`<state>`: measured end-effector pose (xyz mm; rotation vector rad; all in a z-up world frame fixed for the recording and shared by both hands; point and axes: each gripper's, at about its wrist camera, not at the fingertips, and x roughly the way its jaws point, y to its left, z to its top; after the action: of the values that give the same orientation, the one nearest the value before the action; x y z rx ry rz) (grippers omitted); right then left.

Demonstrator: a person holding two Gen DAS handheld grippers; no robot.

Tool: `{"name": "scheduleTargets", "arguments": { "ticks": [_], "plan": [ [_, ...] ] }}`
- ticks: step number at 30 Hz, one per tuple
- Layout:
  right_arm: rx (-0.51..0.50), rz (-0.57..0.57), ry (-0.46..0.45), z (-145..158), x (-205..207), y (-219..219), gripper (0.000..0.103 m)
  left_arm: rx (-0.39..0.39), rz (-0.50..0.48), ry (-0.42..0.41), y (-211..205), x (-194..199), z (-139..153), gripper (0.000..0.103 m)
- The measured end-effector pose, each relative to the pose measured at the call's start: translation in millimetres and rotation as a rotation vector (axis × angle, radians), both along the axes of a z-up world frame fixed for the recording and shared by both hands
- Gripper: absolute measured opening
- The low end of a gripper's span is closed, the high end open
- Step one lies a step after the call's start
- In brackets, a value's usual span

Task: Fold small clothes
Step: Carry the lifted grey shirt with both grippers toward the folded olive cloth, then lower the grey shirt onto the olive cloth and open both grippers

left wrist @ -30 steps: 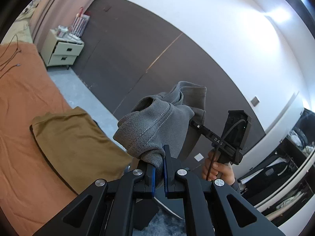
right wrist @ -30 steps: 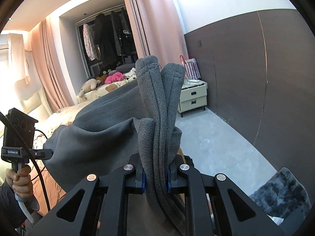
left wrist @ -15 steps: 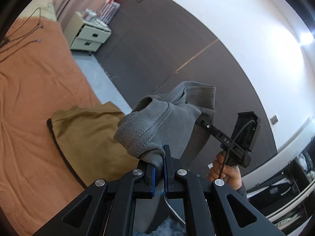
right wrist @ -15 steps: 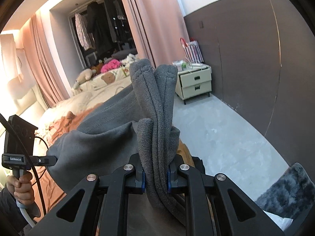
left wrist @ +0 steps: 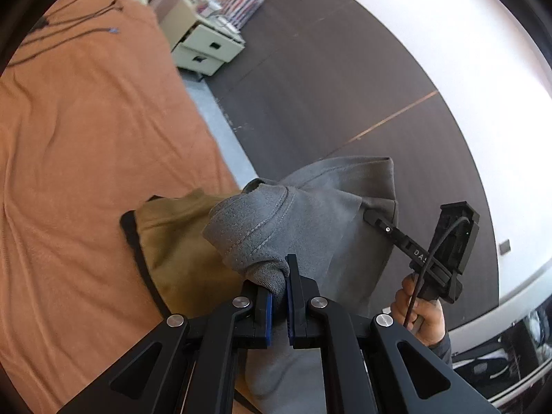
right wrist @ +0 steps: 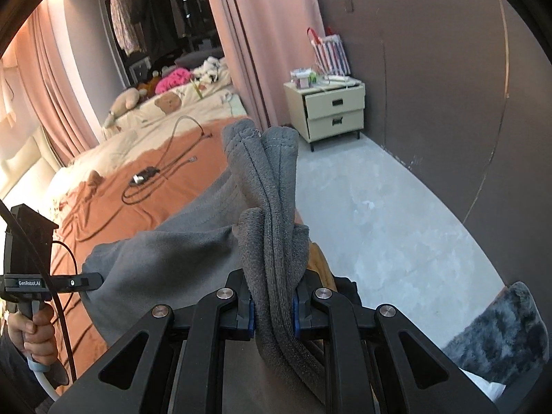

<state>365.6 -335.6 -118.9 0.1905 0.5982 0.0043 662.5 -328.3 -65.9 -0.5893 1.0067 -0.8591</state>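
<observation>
Both my grippers hold the grey garment (left wrist: 310, 214) up.
Left gripper (left wrist: 280, 296) and right gripper (right wrist: 273, 307) jaws clamped on its bunched edges, above the bed (left wrist: 86, 138).

a bed (right wrist: 114, 186) under an orange-brown blanket (left wrist: 86, 131) fills the left, black cables (right wrist: 162, 176) lying across it; farther back sit cream bedding and stuffed toys (right wrist: 165, 93). pink curtains (right wrist: 241, 41) hang beside a dark window with hanging clothes (right wrist: 145, 10). a cream two-drawer nightstand (right wrist: 327, 110) stands on the grey floor (right wrist: 379, 207) against a dark brown wall panel (right wrist: 431, 69), white wall (left wrist: 465, 51) above. a grey fluffy rug (right wrist: 500, 331) lies lower right.
</observation>
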Motion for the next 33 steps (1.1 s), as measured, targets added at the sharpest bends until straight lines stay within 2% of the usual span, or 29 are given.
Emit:
{"name": "scheduleTargets", "arguments": {
  "ticks": [8,10,12,14,16,18,20,23,26,29,30,33],
  "plan": [
    [0.013,0.010,0.057,-2.8,38.8,-27.7,0.011,0.007,0.045,0.039,4.6,25.9,-35.4,0.006],
    [0.023,0.007,0.069,-9.5,47.5,-30.5,0.011,0.033,0.071,0.048,7.3,29.4,-43.0,0.006],
    [0.048,0.004,0.127,-17.8,59.3,-33.5,0.014,0.085,0.086,0.093,5.8,33.9,-57.1,0.008],
    [0.039,-0.036,0.223,-26.1,76.1,-38.6,0.018,0.130,0.090,0.131,3.6,35.6,-67.0,0.018],
    [-0.002,-0.102,0.268,-24.6,78.8,-44.4,0.029,0.155,0.105,0.127,7.2,33.2,-68.3,0.028],
    [-0.022,-0.134,0.243,-12.3,70.8,-49.2,0.033,0.178,0.139,0.104,14.7,30.2,-62.4,0.048],
    [-0.032,-0.153,0.211,3.3,58.4,-55.1,0.033,0.195,0.182,0.064,24.1,27.2,-52.3,0.056],
    [-0.029,-0.154,0.152,24.7,37.3,-59.9,0.033,0.186,0.188,0.035,27.2,23.5,-41.6,0.056],
    [-0.022,-0.092,0.145,36.4,28.0,-57.2,0.033,0.223,0.172,0.027,20.1,22.6,-38.3,0.056],
    [-0.025,-0.020,0.193,31.2,31.1,-53.1,0.031,0.243,0.160,0.029,9.5,33.6,-45.6,0.056],
    [-0.047,-0.014,0.223,26.2,36.7,-52.5,0.026,0.259,0.161,0.038,3.7,42.4,-51.1,0.056],
    [-0.079,-0.060,0.293,13.3,58.5,-70.1,0.016,0.266,0.170,0.056,-5.5,53.3,-63.9,0.056]
  ]
}}
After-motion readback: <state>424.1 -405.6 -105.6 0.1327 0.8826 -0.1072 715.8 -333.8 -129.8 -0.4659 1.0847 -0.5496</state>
